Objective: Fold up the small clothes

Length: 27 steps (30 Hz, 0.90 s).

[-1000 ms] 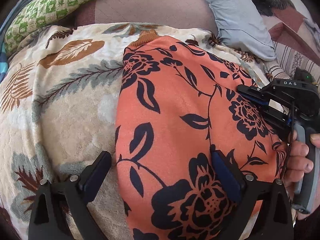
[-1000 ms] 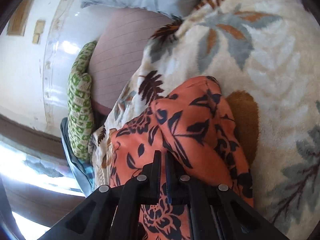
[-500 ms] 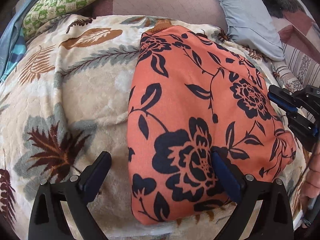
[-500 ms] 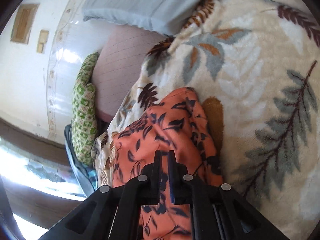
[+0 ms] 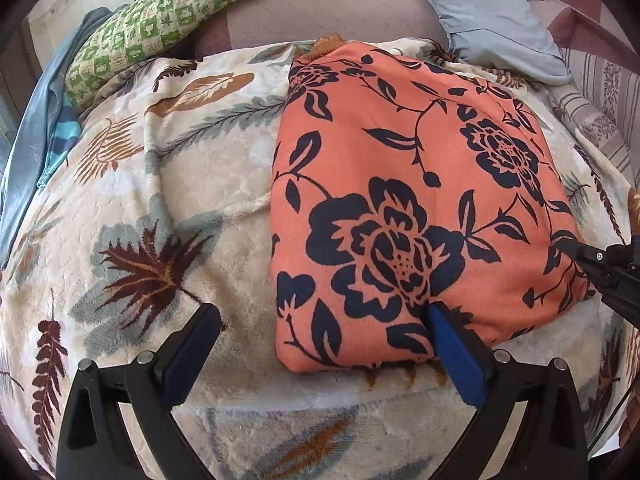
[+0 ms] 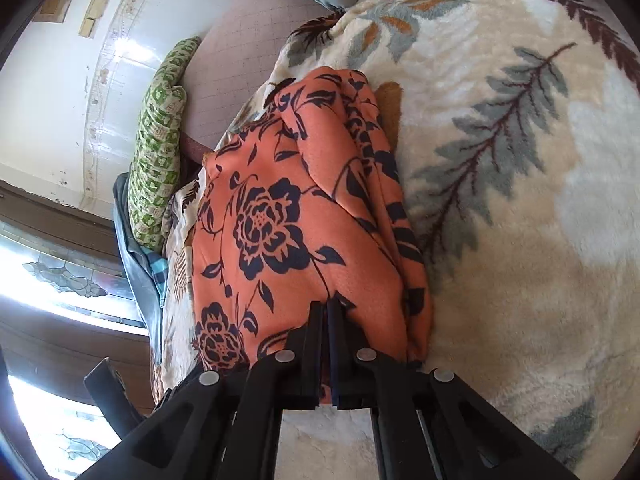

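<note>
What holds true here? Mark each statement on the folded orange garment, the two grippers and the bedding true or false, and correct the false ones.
1. The orange floral garment lies folded on the leaf-patterned blanket. True.
2. The left gripper is shut on the garment. False: its fingers are spread wide, one over the blanket, one at the garment's near edge.
3. The right gripper has its fingers closed together at the garment's edge. True.
4. A green checked pillow lies on top of the garment. False: it lies apart, at the far side of the bed.
5. The light blue pillow is beyond the garment. True.
</note>
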Available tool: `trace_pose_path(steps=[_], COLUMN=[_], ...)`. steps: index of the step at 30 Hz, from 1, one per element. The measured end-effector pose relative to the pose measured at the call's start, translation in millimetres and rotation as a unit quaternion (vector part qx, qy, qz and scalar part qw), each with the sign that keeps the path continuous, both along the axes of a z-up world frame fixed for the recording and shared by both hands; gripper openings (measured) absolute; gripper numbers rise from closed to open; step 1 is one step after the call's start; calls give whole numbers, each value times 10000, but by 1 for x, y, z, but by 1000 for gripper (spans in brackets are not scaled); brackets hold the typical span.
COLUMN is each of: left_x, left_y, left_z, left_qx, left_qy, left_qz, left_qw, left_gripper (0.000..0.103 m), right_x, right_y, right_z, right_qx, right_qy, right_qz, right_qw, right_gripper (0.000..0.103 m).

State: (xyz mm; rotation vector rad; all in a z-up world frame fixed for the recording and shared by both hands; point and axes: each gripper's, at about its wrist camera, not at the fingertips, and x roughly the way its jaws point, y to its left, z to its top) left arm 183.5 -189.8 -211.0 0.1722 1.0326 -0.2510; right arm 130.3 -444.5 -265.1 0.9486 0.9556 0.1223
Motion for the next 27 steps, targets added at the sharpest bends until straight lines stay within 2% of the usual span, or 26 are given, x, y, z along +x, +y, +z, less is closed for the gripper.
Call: trace_pose_path(steps=[4, 7, 9, 13, 17, 22, 24, 25, 27], left_x=[-10, -24, -30, -38, -40, -16, -6, 1, 14], left_y=[7, 17, 32, 65, 84, 87, 85, 84, 81], left_z=[10, 18, 24, 39, 49, 49, 50, 49, 47], left_qx=[74, 397, 351, 108, 83, -2, -197, -331, -628], left_qy=[143, 84, 71, 99, -52, -205, -320, -346, -375], left_qz=[-95, -107, -43, 267, 366, 238, 162, 136, 150], left_qw=[9998, 9991, 9993, 9995, 9993, 9995, 9992, 9988, 9972], left_gripper=[102, 102, 102, 102, 102, 102, 102, 102, 102], right_x=[-4, -5, -6, -13, -19, -25, -27, -28, -30], right_y=[4, 12, 17, 23, 26, 16, 13, 11, 8], right_z=[-1, 2, 4, 2, 0, -3, 0, 4, 18], right_qx=[-126, -449, -612, -636, -672, -105, 173, 257, 268], right_qy=[5, 5, 24, 60, -12, -32, -36, -85, -358], right_qz=[-81, -127, -183, -311, -278, -514, -674, -734, -894], right_qw=[9999, 9989, 9980, 9975, 9973, 9986, 9976, 9969, 9950], right_gripper=[1, 1, 1, 1, 1, 1, 1, 6, 8])
